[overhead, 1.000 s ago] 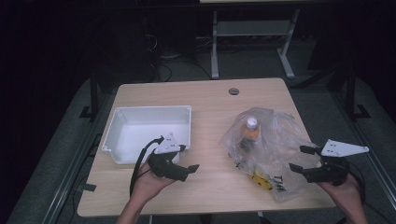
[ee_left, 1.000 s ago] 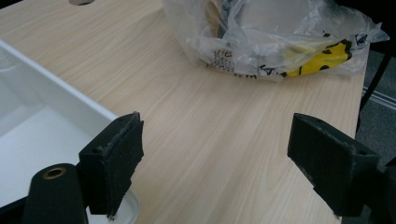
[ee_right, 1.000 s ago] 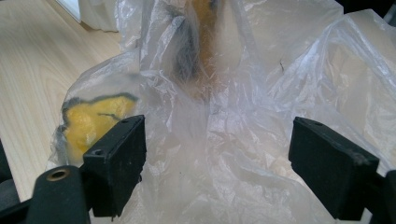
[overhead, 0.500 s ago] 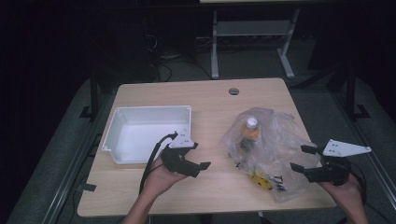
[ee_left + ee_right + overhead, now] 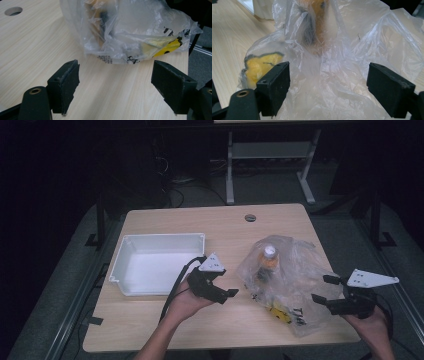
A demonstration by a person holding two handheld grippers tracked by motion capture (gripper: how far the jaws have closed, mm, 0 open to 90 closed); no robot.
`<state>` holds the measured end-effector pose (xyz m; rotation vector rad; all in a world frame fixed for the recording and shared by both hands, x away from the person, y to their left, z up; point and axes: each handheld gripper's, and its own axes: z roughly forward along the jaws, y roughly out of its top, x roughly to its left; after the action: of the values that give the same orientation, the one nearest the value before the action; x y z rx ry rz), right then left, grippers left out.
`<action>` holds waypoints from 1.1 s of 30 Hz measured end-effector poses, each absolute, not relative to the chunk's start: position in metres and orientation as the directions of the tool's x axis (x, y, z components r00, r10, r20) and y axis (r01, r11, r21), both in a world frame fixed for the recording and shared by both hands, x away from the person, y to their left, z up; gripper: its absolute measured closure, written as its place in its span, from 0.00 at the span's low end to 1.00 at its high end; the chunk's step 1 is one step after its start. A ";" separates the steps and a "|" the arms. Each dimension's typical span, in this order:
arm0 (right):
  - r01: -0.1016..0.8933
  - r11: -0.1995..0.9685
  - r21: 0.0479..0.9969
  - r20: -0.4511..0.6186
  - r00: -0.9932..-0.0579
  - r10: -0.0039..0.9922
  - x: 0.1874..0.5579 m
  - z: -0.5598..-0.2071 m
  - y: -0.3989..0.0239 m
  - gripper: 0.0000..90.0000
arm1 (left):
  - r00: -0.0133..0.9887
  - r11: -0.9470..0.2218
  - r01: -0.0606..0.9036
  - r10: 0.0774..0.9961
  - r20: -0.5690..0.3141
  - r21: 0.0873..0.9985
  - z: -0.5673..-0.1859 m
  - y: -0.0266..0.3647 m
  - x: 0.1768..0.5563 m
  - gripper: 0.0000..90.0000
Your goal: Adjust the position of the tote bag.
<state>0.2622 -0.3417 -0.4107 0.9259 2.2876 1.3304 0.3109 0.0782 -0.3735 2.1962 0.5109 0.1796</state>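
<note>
A crumpled clear plastic bag (image 5: 295, 270) lies on the right half of the wooden table (image 5: 220, 225). Inside it stand a bottle (image 5: 268, 260) with a white cap and orange contents, and a yellow item (image 5: 277, 312). My left gripper (image 5: 227, 295) hovers just left of the bag, pointing at it. Its jaws are open with nothing between them and have just been closing slightly; ahead of them, in the left gripper view (image 5: 115, 72), lies the bag (image 5: 130, 32). My right gripper (image 5: 321, 288) is open at the bag's right edge. In its own view (image 5: 328, 75), loose film of the bag (image 5: 342, 50) lies between the unpressed pads.
An empty white tray (image 5: 160, 240) sits on the left half of the table, just behind my left hand. A round cable hole (image 5: 250, 217) is near the far edge. A dark floor and a metal frame (image 5: 270, 155) lie beyond the table.
My left gripper has moved right, from the tray's front edge toward the bag. The right gripper and the bag have stayed in place.
</note>
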 end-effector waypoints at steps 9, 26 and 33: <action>0.363 0.350 0.863 0.030 -0.730 0.683 0.262 -0.410 -0.343 0.20 | 0.915 -0.562 0.286 0.400 -0.048 0.776 -0.371 0.060 0.320 0.29; 0.362 0.346 0.866 0.029 -0.727 0.686 0.261 -0.410 -0.344 0.20 | 0.927 -0.616 0.260 0.374 -0.014 0.744 -0.367 0.025 0.339 0.46; 0.363 0.349 0.864 0.029 -0.729 0.684 0.262 -0.410 -0.344 0.20 | 0.923 -0.640 0.263 0.385 0.005 0.722 -0.372 0.016 0.349 0.56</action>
<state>0.2620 -0.3442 -0.4102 0.9249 2.2799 1.3287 0.3493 0.0160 -0.3719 2.2983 0.4574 0.2022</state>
